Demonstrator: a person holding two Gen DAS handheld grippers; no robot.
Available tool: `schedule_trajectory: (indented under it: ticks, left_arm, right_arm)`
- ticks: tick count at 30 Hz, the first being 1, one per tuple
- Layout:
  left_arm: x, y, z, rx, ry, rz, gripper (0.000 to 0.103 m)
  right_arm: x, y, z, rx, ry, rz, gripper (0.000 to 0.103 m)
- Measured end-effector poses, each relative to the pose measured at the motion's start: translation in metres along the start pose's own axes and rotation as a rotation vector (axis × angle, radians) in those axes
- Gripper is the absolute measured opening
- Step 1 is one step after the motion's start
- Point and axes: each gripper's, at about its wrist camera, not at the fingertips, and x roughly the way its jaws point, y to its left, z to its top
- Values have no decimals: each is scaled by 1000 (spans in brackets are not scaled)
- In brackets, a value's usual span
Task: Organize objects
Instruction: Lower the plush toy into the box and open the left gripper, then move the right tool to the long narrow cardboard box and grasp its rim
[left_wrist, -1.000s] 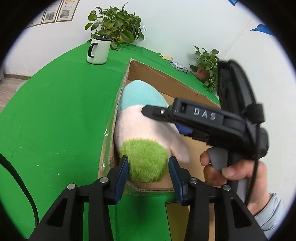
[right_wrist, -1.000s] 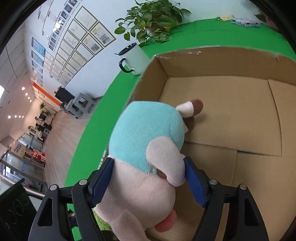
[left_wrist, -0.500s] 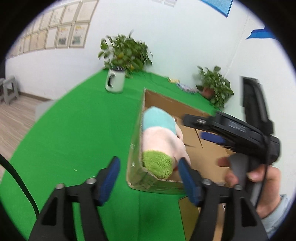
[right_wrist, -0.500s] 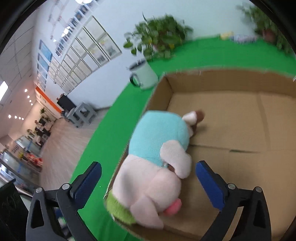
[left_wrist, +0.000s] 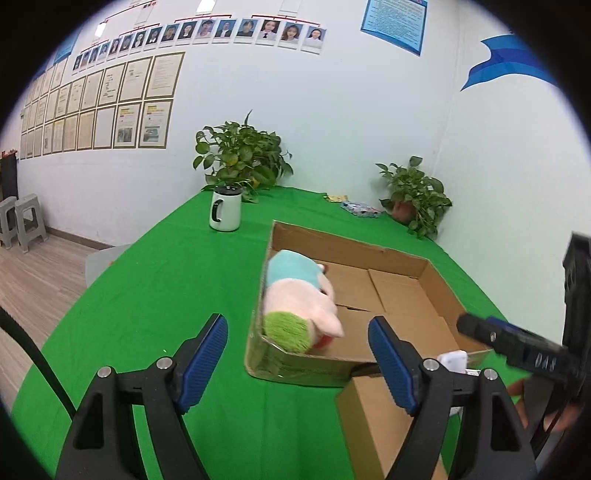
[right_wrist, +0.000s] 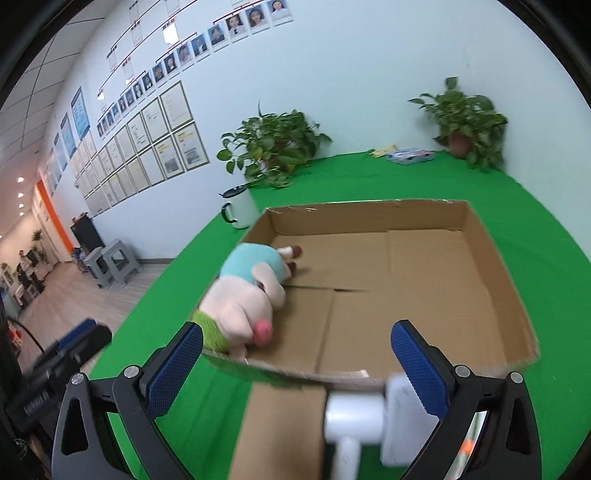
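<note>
A plush toy (left_wrist: 299, 302) with a pink body, teal top and green fuzzy end lies inside an open cardboard box (left_wrist: 439, 275), against its left wall. It also shows in the right wrist view (right_wrist: 243, 291), in the box (right_wrist: 484, 251). My left gripper (left_wrist: 297, 363) is open and empty, held back from the box's near wall. My right gripper (right_wrist: 297, 363) is open and empty above the near wall; its body shows in the left wrist view (left_wrist: 524, 350).
A white mug (left_wrist: 224, 208) and a potted plant (left_wrist: 242, 155) stand at the far side of the green table (left_wrist: 147, 295); a second plant (left_wrist: 415, 194) and small packets (left_wrist: 360, 208) at the far right. A white object (right_wrist: 373, 413) and a cardboard flap (right_wrist: 280, 432) lie near me.
Both grippers let go of the plush toy, opened wide and pulled back from the box. The toy now lies in the box.
</note>
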Motion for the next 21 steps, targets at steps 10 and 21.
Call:
schedule_trajectory:
  ticks: [10,21]
  left_arm:
    - [-14,-18,-13,16,1,7,78]
    - [-10,-30,-43,39,170,-165,32]
  right_arm:
    - [-83,-35,-67,-28,-41,-46,102]
    - [-107,-38,-128,-81,43,25,98]
